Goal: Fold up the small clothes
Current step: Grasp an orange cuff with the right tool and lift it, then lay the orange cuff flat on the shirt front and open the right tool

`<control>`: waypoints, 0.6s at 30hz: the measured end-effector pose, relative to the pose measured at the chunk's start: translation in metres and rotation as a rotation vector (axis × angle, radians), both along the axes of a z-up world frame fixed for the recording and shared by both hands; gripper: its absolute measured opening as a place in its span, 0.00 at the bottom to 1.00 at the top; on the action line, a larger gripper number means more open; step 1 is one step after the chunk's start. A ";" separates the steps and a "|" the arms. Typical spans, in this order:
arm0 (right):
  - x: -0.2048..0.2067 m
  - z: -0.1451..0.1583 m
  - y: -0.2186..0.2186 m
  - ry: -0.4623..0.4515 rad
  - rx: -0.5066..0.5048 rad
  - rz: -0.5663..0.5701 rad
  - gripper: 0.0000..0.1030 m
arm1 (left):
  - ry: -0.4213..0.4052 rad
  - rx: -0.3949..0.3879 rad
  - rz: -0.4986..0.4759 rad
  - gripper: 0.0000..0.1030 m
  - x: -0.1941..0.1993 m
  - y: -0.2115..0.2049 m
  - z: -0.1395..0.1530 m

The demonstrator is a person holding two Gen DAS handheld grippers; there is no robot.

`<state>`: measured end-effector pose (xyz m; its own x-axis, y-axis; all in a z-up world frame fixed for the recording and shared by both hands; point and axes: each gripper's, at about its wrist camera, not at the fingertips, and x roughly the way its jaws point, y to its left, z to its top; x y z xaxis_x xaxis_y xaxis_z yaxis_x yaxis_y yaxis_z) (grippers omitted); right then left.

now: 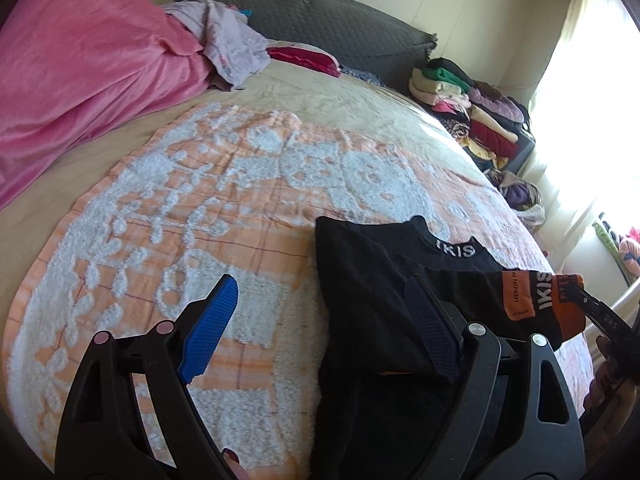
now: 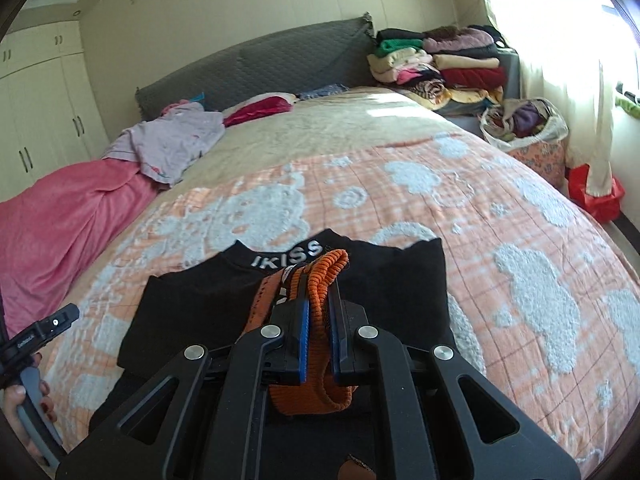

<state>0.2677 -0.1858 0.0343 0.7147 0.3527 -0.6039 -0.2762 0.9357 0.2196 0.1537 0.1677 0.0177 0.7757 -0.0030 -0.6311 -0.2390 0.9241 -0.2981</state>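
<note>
Black knit fabric fills the lower middle of both views: the small black sweater with white "IKISS" lettering at its collar [image 2: 288, 260] lies flat on the peach-and-white tufted bedspread [image 2: 520, 240], collar toward the headboard. Your right gripper [image 2: 318, 308] sits low in the centre of the right wrist view, its jaws drawn narrow and clamped on the orange ribbed cuff of the sweater's sleeve [image 2: 320, 280], which bunches up between the blue pads and hangs out below them. In the left wrist view that same cuff [image 1: 536, 300] appears at the right edge, with a black sleeve running to it across the sweater's body.

Your left gripper [image 1: 328, 308] has its jaws spread wide and holds nothing. Its left blue pad [image 1: 212, 328] hovers over bare bedspread in the lower left of that frame, while the right pad is over the black sweater; whether it touches the cloth you cannot tell from these views.

Toward the upper left of the left wrist frame lies a bright pink blanket [image 1: 80, 80], with a crumpled lilac garment [image 1: 232, 48] resting against it. A dark grey quilted headboard [image 1: 320, 20] runs along the top, and a stack of folded clothes [image 1: 472, 116] sits at the upper right beside it.
</note>
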 end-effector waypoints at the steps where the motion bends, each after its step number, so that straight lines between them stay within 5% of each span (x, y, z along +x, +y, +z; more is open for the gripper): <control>1: 0.001 -0.003 -0.003 0.006 0.003 -0.008 0.07 | 0.001 0.007 -0.010 0.76 0.002 -0.005 0.000; 15: 0.007 -0.014 -0.018 0.033 -0.010 -0.036 0.06 | 0.059 0.100 -0.178 0.76 0.044 -0.071 -0.021; 18: 0.010 -0.015 -0.020 0.045 -0.014 -0.041 0.06 | 0.077 0.105 -0.196 0.68 0.048 -0.079 -0.028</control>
